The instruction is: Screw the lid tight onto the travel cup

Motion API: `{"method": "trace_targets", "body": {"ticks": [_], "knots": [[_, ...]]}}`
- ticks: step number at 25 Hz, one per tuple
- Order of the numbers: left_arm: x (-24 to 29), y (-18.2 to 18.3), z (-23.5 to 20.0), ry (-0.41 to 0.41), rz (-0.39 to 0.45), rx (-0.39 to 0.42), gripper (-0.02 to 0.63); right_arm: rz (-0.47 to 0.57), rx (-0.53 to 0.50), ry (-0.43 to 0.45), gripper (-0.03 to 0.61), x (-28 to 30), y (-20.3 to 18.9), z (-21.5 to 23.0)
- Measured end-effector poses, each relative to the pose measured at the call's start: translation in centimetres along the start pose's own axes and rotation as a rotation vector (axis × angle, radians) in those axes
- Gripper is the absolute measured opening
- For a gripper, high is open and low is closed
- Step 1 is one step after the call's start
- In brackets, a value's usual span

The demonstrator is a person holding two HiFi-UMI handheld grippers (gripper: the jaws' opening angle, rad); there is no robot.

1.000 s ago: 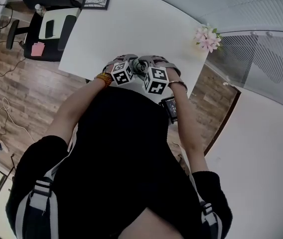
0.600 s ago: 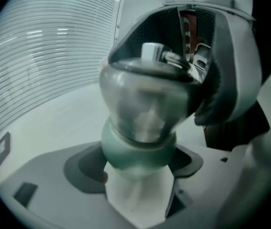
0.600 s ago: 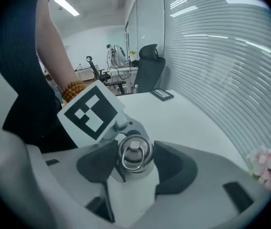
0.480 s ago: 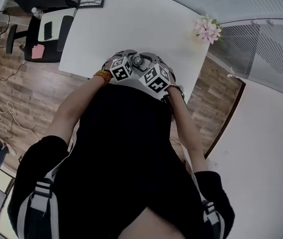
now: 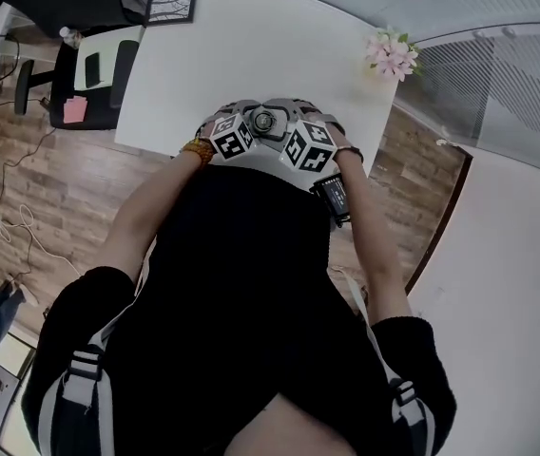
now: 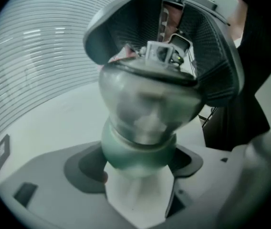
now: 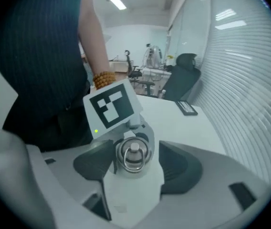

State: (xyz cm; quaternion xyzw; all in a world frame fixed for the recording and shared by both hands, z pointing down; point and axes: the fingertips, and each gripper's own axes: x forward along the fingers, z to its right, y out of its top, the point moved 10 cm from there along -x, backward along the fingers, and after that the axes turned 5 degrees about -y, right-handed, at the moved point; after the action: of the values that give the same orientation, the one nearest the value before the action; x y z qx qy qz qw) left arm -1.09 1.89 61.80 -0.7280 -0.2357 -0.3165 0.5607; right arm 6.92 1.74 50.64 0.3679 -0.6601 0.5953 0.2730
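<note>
The travel cup (image 6: 147,113) is steel with a green base and stands out from between the pads of my left gripper (image 6: 138,170), which is shut on the base. Its lid (image 5: 263,120) carries a clear knob and a metal ring (image 7: 133,155). My right gripper (image 7: 135,162) straddles the lid from the other side, and its dark jaws arch over the cup's top in the left gripper view. The right jaws have just been opening: the lid sits between them, with a gap at the right pad (image 7: 178,166). Both grippers meet at the table's near edge.
The white table (image 5: 251,46) stretches away from me. Pink flowers (image 5: 394,55) stand at its far right and a picture frame (image 5: 168,8) at its far left. An office chair (image 5: 89,74) stands left of the table. A black device (image 5: 332,198) sits at the person's right wrist.
The right gripper has rolled about the lid, its marker cube tilting and shifting a little right. The left gripper and the cup have stayed put.
</note>
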Motion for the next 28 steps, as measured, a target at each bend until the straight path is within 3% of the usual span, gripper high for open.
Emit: {"method": "trace_targets", "body": {"ticks": [4, 8, 12, 17, 20, 24, 28], "knots": [[-0.1, -0.1, -0.1, 0.004, 0.011, -0.002, 0.382, 0.049, 0.271, -0.197, 0.284, -0.9, -0.1, -0.7], [-0.3, -0.3, -0.1, 0.001, 0.015, -0.001, 0.382, 0.059, 0.343, -0.275, 0.230, -0.4, 0.3, -2.0], [-0.3, -0.2, -0.2, 0.001, 0.013, -0.002, 0.382, 0.107, 0.313, -0.234, 0.215, -0.4, -0.3, -1.8], [-0.2, -0.2, -0.2, -0.004, 0.005, 0.002, 0.382, 0.129, 0.068, -0.052, 0.195, -0.1, -0.1, -0.7], [-0.2, -0.1, -0.1, 0.000, 0.000, -0.003, 0.382, 0.116, -0.003, 0.001, 0.195, -0.1, 0.4, -0.4], [-0.1, 0.1, 0.0, 0.006, 0.001, -0.014, 0.382, 0.083, 0.103, -0.111, 0.261, -0.4, -0.2, -0.8], [-0.3, -0.2, -0.2, 0.010, 0.017, -0.012, 0.382, 0.049, 0.159, -0.220, 0.233, 0.2, -0.9, -1.9]]}}
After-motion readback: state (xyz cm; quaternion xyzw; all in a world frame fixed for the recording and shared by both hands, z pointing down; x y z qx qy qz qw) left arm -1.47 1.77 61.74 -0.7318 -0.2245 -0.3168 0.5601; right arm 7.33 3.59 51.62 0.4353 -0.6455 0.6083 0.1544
